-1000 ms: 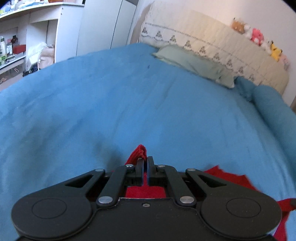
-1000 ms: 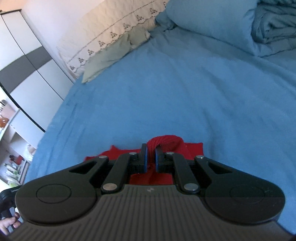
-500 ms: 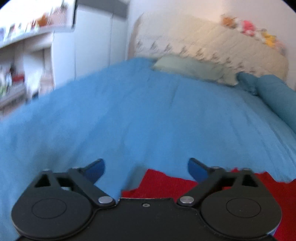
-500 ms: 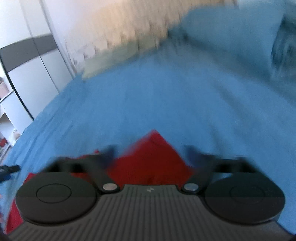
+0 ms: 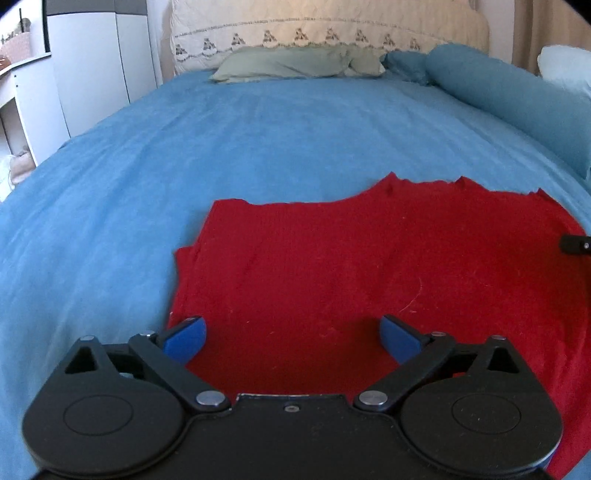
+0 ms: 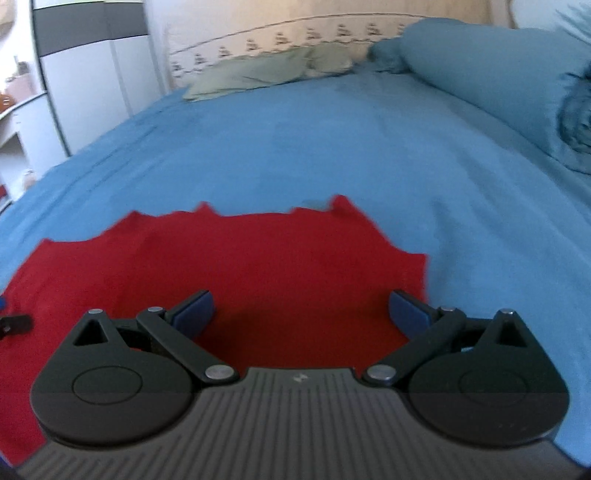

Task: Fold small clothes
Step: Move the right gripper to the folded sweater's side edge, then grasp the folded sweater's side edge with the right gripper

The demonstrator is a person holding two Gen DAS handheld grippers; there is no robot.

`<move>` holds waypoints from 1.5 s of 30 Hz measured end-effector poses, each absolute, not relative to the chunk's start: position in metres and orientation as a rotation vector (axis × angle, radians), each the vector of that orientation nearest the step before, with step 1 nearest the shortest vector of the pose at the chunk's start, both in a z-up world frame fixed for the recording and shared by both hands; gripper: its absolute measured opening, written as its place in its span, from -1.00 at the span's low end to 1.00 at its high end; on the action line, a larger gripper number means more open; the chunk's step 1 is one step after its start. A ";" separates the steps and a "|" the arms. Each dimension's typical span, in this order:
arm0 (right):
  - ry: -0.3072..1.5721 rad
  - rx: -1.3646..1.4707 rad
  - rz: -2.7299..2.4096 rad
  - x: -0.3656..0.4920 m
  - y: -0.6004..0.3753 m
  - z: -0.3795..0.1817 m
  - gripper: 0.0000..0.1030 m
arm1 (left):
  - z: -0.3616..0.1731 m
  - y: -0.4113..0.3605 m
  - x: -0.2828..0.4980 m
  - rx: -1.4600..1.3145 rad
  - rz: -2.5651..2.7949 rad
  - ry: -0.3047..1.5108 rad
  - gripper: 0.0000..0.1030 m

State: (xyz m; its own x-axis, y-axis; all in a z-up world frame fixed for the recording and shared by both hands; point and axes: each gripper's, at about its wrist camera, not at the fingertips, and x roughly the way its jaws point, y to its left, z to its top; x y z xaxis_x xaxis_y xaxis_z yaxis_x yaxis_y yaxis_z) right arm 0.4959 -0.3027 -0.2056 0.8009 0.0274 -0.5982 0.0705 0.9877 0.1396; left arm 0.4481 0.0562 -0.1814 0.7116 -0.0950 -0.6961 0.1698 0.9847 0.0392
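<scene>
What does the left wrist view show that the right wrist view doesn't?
Only the left wrist view shows the red garment's left edge and the open left gripper above the cloth, nothing between its jaws. Only the right wrist view shows the garment's right edge, the bunched blue duvet and the open right gripper. Both show the garment lying flat on the blue bedspread, the green pillow and the headboard.

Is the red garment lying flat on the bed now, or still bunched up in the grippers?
Flat. The red garment lies spread on the blue bed; both grippers' jaws stand wide apart, holding nothing.
</scene>
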 end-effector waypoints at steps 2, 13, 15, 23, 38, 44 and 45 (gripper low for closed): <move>0.649 0.158 -0.027 0.498 -0.309 -0.207 1.00 | -0.181 0.058 0.447 0.108 -0.148 0.779 1.00; 0.562 0.162 -0.093 0.448 -0.334 -0.128 1.00 | -0.124 0.054 0.411 0.182 -0.108 0.734 1.00; 0.551 0.135 -0.082 0.429 -0.331 -0.107 1.00 | -0.109 0.046 0.393 0.190 -0.124 0.704 1.00; 0.650 0.209 -0.098 0.348 -0.326 -0.088 1.00 | -0.105 -0.001 0.354 0.155 -0.203 0.737 1.00; 0.720 0.531 -0.229 0.304 -0.318 -0.200 0.93 | -0.144 -0.042 0.357 0.083 -0.215 0.856 1.00; 0.593 0.694 -0.227 0.308 -0.331 -0.212 0.91 | -0.144 -0.041 0.365 0.048 -0.228 0.857 1.00; 0.567 0.731 -0.227 0.308 -0.335 -0.214 0.91 | -0.144 -0.041 0.367 0.046 -0.228 0.856 1.00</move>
State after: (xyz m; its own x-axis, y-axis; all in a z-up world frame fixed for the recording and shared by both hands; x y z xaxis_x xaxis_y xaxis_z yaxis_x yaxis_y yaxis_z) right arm 0.3082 -0.3347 -0.2145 0.8271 -0.0022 -0.5620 0.3862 0.7288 0.5655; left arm 0.3672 -0.0410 -0.1440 0.6324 -0.1811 -0.7532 0.2182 0.9746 -0.0511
